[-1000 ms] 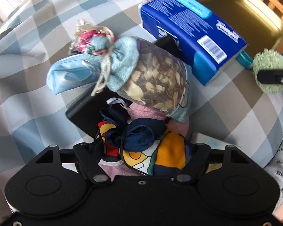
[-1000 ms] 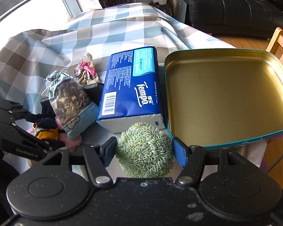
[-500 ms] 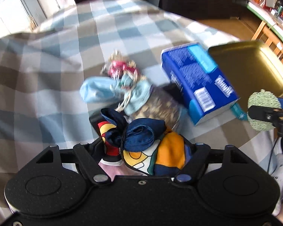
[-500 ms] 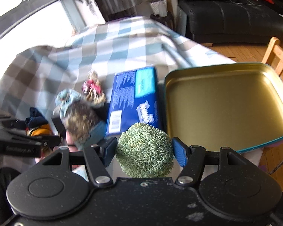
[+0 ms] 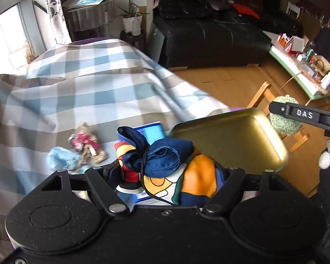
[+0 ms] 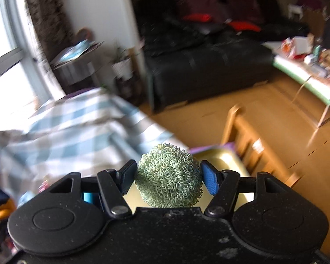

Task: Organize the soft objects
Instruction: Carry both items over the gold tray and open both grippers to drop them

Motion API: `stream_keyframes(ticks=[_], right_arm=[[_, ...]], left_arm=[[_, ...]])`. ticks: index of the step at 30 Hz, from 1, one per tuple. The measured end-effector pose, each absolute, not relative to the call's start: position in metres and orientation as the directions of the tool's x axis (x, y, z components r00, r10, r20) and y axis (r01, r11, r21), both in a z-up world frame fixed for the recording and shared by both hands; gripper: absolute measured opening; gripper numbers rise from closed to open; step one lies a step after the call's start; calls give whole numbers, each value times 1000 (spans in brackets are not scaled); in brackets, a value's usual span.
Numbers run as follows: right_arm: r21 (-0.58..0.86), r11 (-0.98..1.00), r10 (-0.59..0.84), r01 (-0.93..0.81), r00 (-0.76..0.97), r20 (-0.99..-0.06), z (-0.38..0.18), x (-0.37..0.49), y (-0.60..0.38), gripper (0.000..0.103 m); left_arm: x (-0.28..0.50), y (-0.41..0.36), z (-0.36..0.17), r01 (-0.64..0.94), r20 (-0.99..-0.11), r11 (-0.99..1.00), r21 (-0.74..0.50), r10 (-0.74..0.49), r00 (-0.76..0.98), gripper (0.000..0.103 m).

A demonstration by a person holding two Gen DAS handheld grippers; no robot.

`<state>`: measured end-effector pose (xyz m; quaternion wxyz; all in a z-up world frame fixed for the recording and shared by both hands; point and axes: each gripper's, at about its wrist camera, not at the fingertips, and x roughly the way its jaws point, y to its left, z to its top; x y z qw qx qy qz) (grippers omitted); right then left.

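Observation:
My left gripper point(image 5: 171, 173) is shut on a colourful cloth bundle point(image 5: 178, 171) of navy, orange and white, held in the air above the checked tablecloth point(image 5: 77, 92). My right gripper point(image 6: 168, 178) is shut on a green fuzzy ball point(image 6: 168, 176), held high; the ball also shows at the right of the left wrist view point(image 5: 285, 116). A gold tray point(image 5: 228, 138) lies below and ahead of the bundle; its edge shows under the ball point(image 6: 222, 156). A blue tissue pack point(image 5: 150, 132) is mostly hidden behind the bundle.
A light blue sachet point(image 5: 61, 160) and a small pink sachet point(image 5: 85, 143) lie on the cloth at the left. A wooden chair point(image 6: 248, 145) stands beside the table. A black sofa point(image 5: 209, 35) and a cluttered side table point(image 5: 305, 74) are beyond.
Both grippers have lifted and tilted upward with their loads; the table objects have dropped low in both views and the room beyond has come into sight.

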<state>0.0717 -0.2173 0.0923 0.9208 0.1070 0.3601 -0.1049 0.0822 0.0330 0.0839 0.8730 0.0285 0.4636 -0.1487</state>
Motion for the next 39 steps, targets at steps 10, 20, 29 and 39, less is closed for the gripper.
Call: stream_keyframes(ticks=[10,20,29,39], right_arm=[[265,883,-37,388,620,-784,60,77,-294,64],[300,873,14,385,595,-803,49,79,-289,64],[287,898,42,333,585,-810,49,83,-274,66],[287,886,28,365,575,-818,46,84,-280,79]], left_arm=[[97,-30,37,266,-861,952,-154,-261,437,72],[111,-60,-13,230,-914,966,-115,-194,357,74],[121,-65,-23,237,-920,968,-81,-164,356,76],[123,-66,-18,255,-907,963,-86,-182,379,81]])
